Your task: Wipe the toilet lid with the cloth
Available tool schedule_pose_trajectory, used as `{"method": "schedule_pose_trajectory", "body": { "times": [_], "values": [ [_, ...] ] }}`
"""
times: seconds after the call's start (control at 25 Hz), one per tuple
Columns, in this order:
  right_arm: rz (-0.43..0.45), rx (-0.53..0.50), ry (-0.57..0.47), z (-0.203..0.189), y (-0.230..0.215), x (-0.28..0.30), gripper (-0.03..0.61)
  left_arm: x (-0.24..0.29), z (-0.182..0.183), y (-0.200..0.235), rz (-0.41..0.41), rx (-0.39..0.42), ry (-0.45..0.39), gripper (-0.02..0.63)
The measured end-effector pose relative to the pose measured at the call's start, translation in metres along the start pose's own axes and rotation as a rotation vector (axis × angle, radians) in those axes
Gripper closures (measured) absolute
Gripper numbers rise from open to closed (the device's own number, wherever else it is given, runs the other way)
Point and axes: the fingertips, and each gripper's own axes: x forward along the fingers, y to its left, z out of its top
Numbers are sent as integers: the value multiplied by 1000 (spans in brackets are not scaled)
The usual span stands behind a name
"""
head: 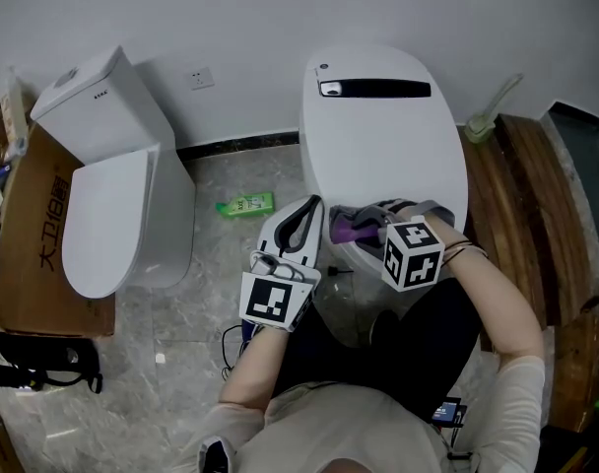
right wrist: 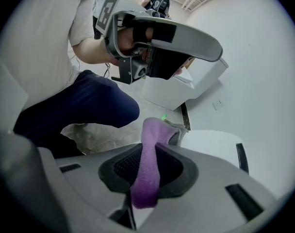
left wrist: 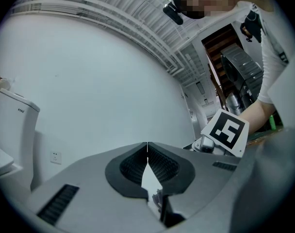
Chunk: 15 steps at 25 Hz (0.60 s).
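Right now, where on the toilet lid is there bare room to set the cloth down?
The toilet lid is bare from its black strip down toward the near edge. That edge is crowded: the right gripper holds the purple cloth there, and the left gripper, shut and empty, sits just beside it.

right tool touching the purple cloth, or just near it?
Touching. The right gripper view shows the purple cloth pinched between the jaws of the right tool, with its end sticking out past their tips.
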Motion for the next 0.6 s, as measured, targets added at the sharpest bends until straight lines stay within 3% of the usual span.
{"method": "schedule_pose_trajectory", "body": {
  "times": [0.16,0.24,0.44,0.6],
  "values": [
    [75,45,-65,3,-4,-10,497,-2,-2,1,11,-1,2,598],
    [65,102,-130,4,-21,-20,497,-6,-4,4,24,-5,6,598],
    [-202,96,-128,-8,-110,-33,495,-16,-11,15,61,-21,16,598],
    [-444,-76,-44,-10,-183,-32,495,-30,-10,17,100,2,12,598]
  ]
}}
